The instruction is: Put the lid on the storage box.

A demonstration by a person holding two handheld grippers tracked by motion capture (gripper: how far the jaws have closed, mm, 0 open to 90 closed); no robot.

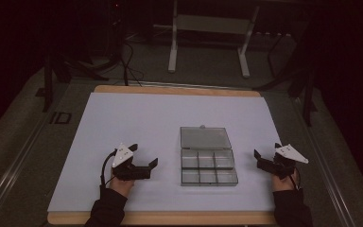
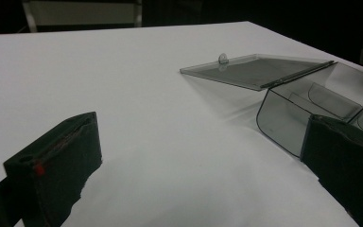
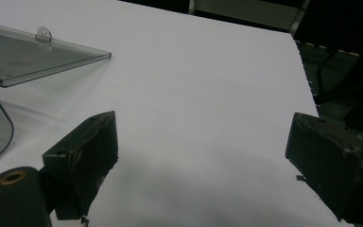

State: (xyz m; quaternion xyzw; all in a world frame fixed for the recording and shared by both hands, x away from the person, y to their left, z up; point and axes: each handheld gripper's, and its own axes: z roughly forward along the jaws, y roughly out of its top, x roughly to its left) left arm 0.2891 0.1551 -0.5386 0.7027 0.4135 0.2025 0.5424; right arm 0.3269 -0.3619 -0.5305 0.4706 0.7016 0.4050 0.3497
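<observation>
A clear plastic compartment box (image 1: 208, 169) lies open in the middle of the white sheet, with its lid (image 1: 204, 137) folded flat behind it. Its several compartments look empty. My left gripper (image 1: 144, 155) rests on the sheet to the left of the box, jaws open with nothing between them. In the left gripper view the gripper (image 2: 203, 130) faces bare sheet, with the box (image 2: 283, 113) and lid (image 2: 260, 71) at the right. My right gripper (image 1: 267, 150) sits right of the box, also open and holding nothing. In the right gripper view the gripper (image 3: 203, 130) has the lid (image 3: 28, 56) at the upper left.
The white sheet (image 1: 137, 118) covers a wooden table (image 1: 170, 218) whose edge shows at the front and back. Beyond the table stand a white metal frame (image 1: 208, 42) and dark stands on the floor. The room around is dim.
</observation>
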